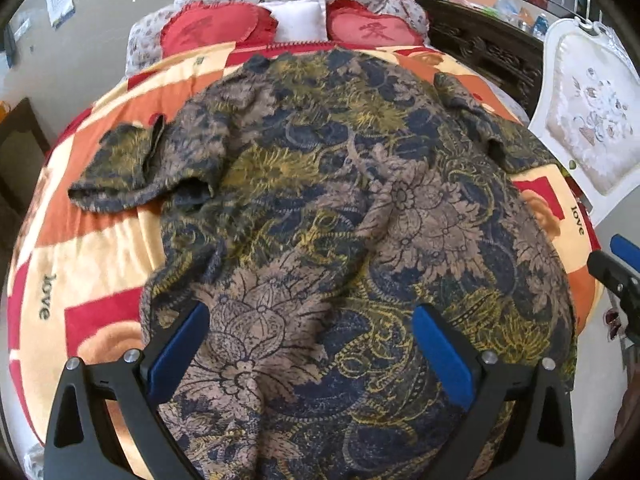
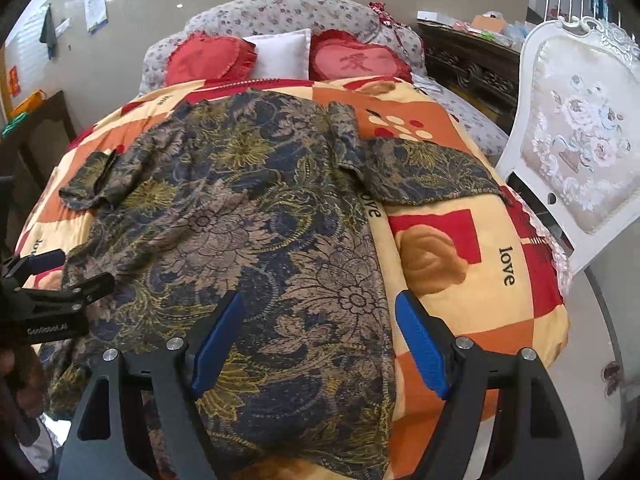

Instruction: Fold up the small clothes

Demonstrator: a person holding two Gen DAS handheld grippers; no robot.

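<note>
Left wrist view: a floral dress [image 1: 320, 208] in navy, tan and mustard lies spread flat and rumpled down the middle of the bed [image 1: 80, 248], collar toward the pillows [image 1: 224, 30] at the head edge, short sleeves out to either side, hem running under the camera and cut off. The left gripper [image 1: 308, 344] hovers over the hem end, jaws spread wide, holding nothing. Right wrist view: the same dress sits left of centre on the patchwork quilt, one sleeve flat toward the right edge. The right gripper [image 2: 320, 340] hangs released above the dress's right side edge, one finger over cloth, the other over quilt; contact is unclear.
</note>
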